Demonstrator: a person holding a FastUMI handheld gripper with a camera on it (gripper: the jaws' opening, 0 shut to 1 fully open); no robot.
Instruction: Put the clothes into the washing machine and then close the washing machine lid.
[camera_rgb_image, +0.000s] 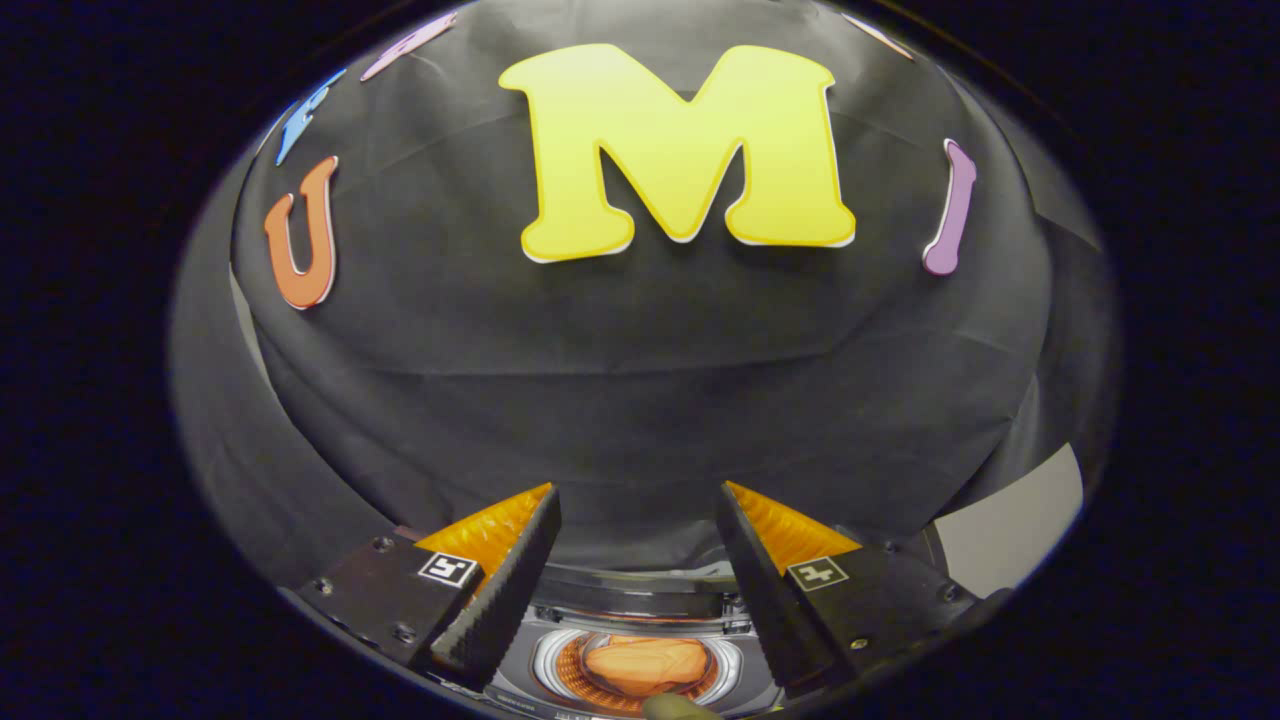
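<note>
Below the claw (638, 545), fingers apart and empty, at 6 o'clock, clothes (645, 665) sit inside washing machine (640, 600); lid may snag.

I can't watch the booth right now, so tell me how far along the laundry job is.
Mostly loaded, it seems: an orange garment lies inside the round drum opening of the washing machine, below and between the fingers. In hand: nothing; the gripper has its jaws spread apart and empty, pointed at the black cloth wall. Left: closing the lid, since the drum opening is uncovered. Whether more clothes wait elsewhere, I cannot tell.
</note>
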